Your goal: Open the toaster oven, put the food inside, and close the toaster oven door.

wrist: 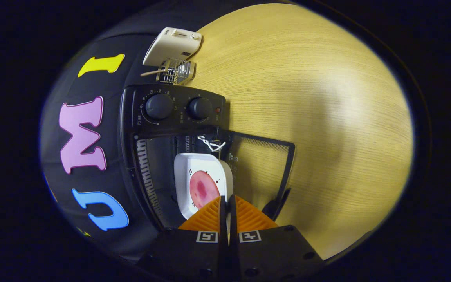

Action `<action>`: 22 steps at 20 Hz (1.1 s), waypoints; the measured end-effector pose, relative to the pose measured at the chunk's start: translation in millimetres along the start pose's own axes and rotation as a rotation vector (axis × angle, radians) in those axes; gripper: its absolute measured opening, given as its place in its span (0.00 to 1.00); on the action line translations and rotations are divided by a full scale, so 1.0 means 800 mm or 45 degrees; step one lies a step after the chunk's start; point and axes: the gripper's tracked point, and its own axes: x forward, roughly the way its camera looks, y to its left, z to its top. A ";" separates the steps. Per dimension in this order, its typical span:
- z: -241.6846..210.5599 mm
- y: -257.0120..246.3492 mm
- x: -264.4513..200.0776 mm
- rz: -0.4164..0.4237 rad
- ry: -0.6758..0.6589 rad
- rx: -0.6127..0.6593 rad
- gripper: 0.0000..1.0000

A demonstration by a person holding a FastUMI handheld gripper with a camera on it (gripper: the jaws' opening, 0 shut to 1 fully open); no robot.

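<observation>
While jaws pinch the plate (202, 176), wooden table (319, 117) spreads beyond.

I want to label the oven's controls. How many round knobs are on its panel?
2. Both sit side by side on the toaster oven panel beyond the tool: one knob nearer the wall, the other knob beside the indicator light.

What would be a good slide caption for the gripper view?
Gripper shut on white dish at open toaster oven.

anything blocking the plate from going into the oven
Nothing visible does: the door hangs open, and the plate, pinched at its edge by the gripper, is already at the oven opening.
</observation>
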 end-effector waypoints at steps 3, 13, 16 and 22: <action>-0.008 0.011 0.026 -0.005 -0.045 0.045 0.05; -0.011 0.052 0.072 0.029 -0.080 0.091 0.09; -0.019 0.052 0.064 0.035 -0.043 0.074 0.24; -0.036 0.035 0.031 -0.030 0.037 -0.005 0.93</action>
